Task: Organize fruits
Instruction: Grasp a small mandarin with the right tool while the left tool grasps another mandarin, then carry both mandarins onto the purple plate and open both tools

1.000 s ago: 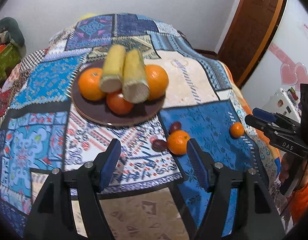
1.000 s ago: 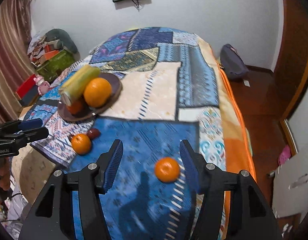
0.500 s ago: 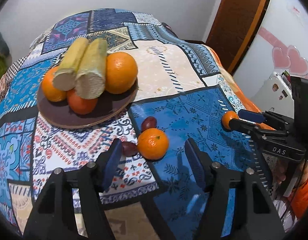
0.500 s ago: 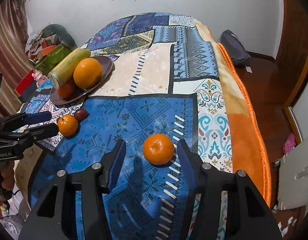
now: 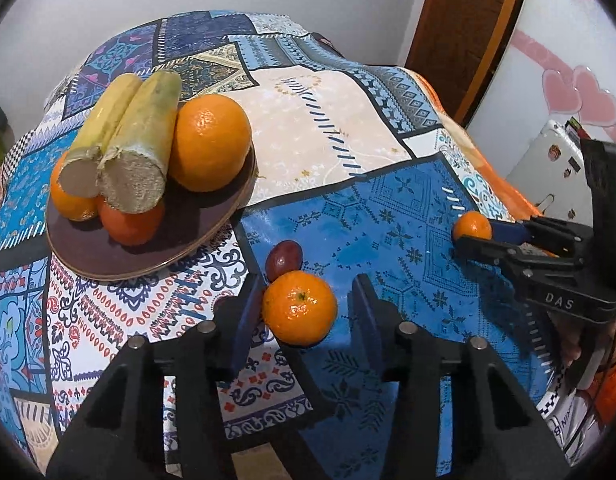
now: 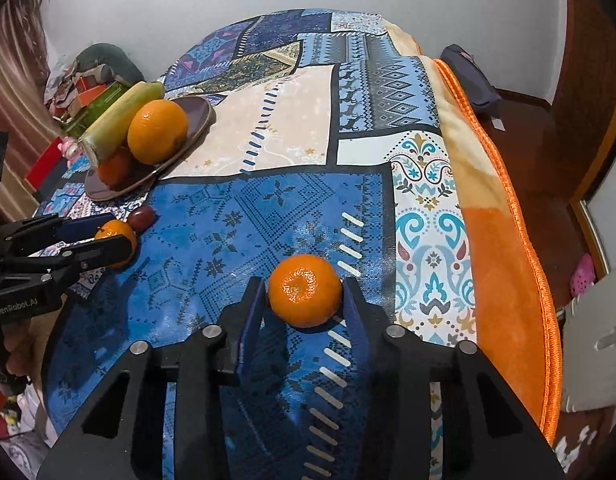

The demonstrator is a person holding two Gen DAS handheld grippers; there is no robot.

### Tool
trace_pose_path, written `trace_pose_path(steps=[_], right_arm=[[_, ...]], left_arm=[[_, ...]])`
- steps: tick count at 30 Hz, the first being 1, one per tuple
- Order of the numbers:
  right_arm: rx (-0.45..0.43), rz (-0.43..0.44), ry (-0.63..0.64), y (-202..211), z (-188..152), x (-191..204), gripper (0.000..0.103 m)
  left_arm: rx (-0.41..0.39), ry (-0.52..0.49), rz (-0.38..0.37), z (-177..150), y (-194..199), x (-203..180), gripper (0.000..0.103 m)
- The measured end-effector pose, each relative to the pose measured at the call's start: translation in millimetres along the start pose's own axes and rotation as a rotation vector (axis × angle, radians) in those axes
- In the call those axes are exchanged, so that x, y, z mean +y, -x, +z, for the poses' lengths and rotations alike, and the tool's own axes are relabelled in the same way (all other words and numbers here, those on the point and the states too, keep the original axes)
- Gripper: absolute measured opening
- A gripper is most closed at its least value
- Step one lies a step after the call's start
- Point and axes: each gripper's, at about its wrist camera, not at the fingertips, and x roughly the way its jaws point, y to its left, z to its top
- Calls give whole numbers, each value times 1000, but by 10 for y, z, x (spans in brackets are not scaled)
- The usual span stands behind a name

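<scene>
**Closing on two mandarins beside a crowded plate**

Straddling one mandarin, the left gripper has just been closing: its left pad touches the peel, its right pad stands just off. A dark plum sits right beyond, touching the fruit (tight quarters). Farther left, the brown plate carries oranges and two corn cobs. The right gripper, also just narrowing, presses both pads on the second mandarin on the patterned blanket.
</scene>
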Motion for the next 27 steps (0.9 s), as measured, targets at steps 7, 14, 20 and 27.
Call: trace_pose_path(steps=[7, 14, 20, 27], right_arm=[[-4, 7, 2, 43, 14, 2, 33], [-40, 25, 27, 158, 91, 136, 33], [-77, 61, 64, 239, 198, 372, 33], [-97, 109, 107, 154, 364, 660, 33]], left_arm=[[16, 16, -8, -7, 11, 19, 38], [-25, 58, -13, -16, 234, 122, 38], [-77, 74, 1, -25, 533, 246, 38], [-109, 100, 44, -50, 767, 481, 38]])
